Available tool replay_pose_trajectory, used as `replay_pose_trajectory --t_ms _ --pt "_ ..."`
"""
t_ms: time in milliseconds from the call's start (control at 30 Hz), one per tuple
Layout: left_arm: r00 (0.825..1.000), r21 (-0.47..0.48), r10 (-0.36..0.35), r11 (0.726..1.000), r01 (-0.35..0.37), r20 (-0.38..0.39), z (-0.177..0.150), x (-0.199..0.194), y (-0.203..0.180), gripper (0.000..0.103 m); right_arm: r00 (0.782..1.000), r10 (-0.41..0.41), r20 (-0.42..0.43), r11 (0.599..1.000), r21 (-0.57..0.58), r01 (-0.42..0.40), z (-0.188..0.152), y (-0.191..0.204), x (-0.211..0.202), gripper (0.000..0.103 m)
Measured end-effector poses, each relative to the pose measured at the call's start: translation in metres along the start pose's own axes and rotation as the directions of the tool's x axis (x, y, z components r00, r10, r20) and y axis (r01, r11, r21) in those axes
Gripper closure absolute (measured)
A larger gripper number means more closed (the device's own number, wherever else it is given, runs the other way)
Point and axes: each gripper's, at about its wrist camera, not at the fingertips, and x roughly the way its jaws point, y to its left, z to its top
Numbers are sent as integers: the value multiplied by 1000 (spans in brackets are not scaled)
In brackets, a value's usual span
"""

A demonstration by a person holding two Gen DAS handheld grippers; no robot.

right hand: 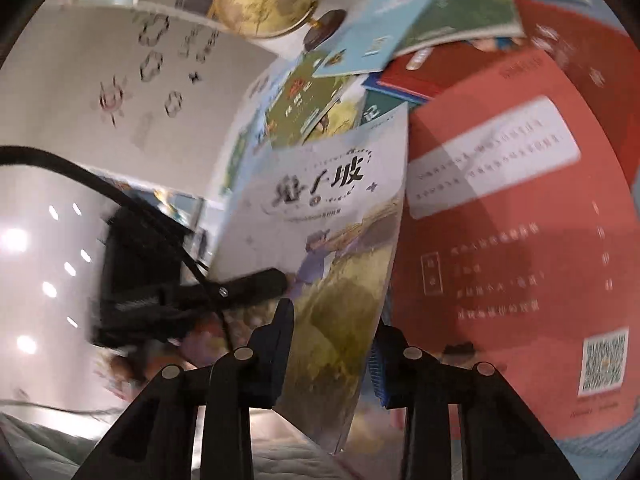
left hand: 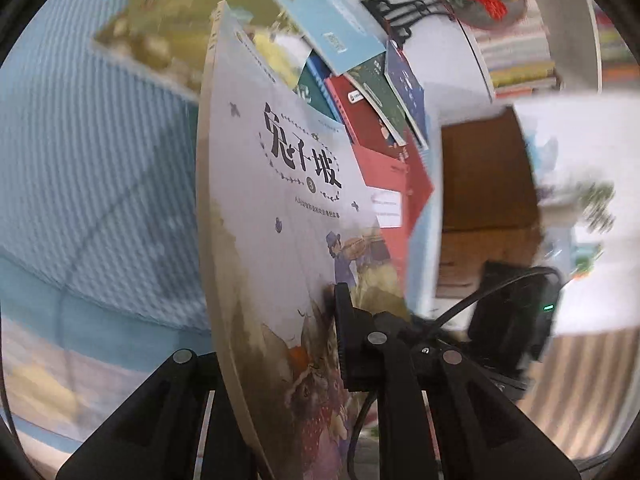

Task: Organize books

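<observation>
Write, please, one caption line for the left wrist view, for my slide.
Left gripper shut on a pale picture book, held upright before a heap of books.

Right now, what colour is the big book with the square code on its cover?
The book is salmon red with a white text panel, clearest in the right wrist view.

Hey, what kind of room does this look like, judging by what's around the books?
Probably a child's bedroom or study. A striped blue bedspread lies under a loose pile of children's books, with a globe and shelved book stacks beyond.
</observation>
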Motion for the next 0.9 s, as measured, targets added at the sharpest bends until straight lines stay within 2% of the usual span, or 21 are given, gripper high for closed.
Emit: replay_pose_trajectory --t_ms 67,133,267,333,433,600,633,800,900 --pt "1000 41 21 999 -22 20 3 -9 -3 91 999 -44 2 997 -56 44 0 13 5 69" --pt "998 77 19 997 -23 52 7 -27 -5 91 998 -54 18 994 -99 56 3 28 5 69" --pt "994 97 -53 994 43 98 20 -63 9 91 994 -99 54 974 -200 107 13 68 6 69" --pt "990 123 -66 991 51 123 37 -86 21 92 989 -127 71 960 -244 141 21 91 16 69" --pt "986 132 -75 990 56 148 62 -115 47 92 984 -157 89 940 -291 176 49 134 56 69" --pt "979 134 -43 991 16 200 115 -175 116 91 989 -128 70 941 -305 144 99 192 134 67" --pt "978 130 -33 991 6 205 125 -184 127 92 990 -124 62 940 -311 137 114 206 160 67" --pt "977 122 40 990 -67 208 185 -225 196 92 991 -134 29 944 -302 137 165 249 253 67" --pt "980 101 42 993 -63 193 219 -236 233 92 990 -138 19 956 -260 138 188 257 289 66"
